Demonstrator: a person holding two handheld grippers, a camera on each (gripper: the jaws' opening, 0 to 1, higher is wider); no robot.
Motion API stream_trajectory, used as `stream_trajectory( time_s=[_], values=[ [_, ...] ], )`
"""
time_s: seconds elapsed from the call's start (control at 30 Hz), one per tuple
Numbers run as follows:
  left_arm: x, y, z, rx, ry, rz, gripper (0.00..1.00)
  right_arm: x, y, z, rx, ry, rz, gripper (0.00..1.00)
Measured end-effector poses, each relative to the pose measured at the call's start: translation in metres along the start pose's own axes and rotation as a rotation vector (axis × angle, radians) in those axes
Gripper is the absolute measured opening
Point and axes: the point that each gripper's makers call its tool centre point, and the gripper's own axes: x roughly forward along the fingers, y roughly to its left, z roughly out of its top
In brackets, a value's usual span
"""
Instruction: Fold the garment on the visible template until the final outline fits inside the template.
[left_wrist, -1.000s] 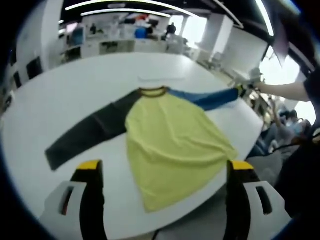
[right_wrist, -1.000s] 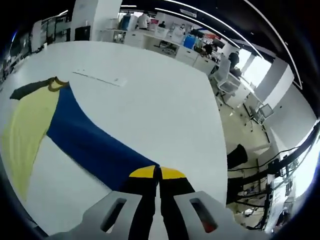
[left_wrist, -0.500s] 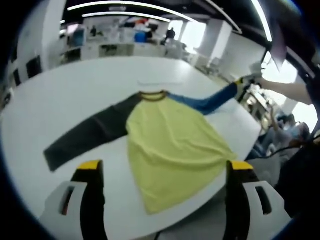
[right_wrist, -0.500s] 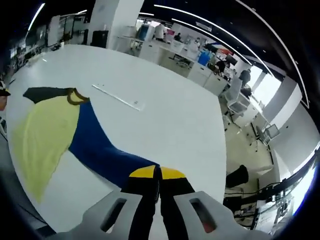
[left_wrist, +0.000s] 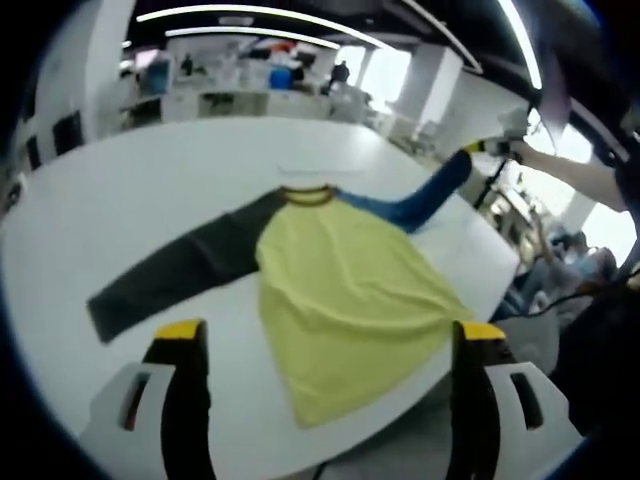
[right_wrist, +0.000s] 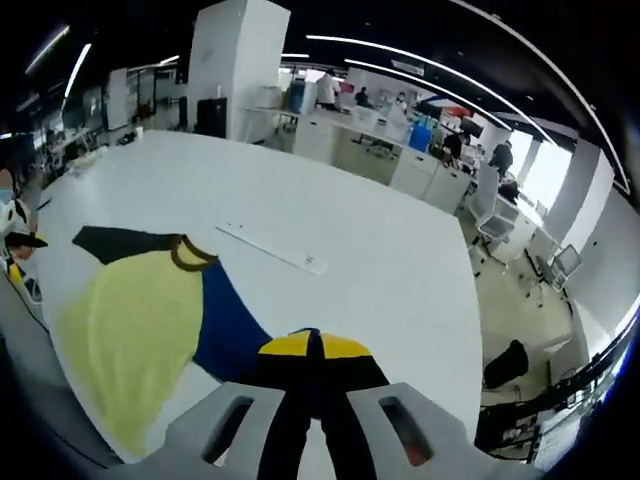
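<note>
The garment has a plain pale yellow body, an olive-brown neckband, one charcoal-black sleeve and one royal-blue sleeve. It lies on a plain white table. The template is a thin white outline, barely set off from the tabletop. Both the left gripper and the right gripper have black jaws tipped in yellow, on light grey bodies

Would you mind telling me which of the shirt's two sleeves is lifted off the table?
The blue sleeve: the right gripper is shut on its cuff and holds it up in the air. The dark sleeve lies flat on the white table.
</note>
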Motion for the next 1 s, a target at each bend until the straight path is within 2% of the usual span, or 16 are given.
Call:
stream_trajectory(
  time_s=[0.2,0.4,0.6,1.0],
  values=[
    [-0.001,0.0,-0.002,0.009,0.005,-0.006,0.97,-0.002,0.016,0.023,0.0,-0.039,0.023,0.01],
    [-0.003,0.002,0.0,0.014,-0.006,-0.004,0.97,-0.006,0.023,0.051,-0.005,-0.087,0.029,0.01],
    [-0.004,0.002,0.001,0.017,-0.01,-0.005,0.97,-0.009,0.038,0.08,0.02,-0.142,0.064,0.01],
    [-0.008,0.003,-0.007,0.001,-0.011,-0.002,0.97,-0.003,0.088,0.102,-0.005,-0.157,0.154,0.01]
  ],
)
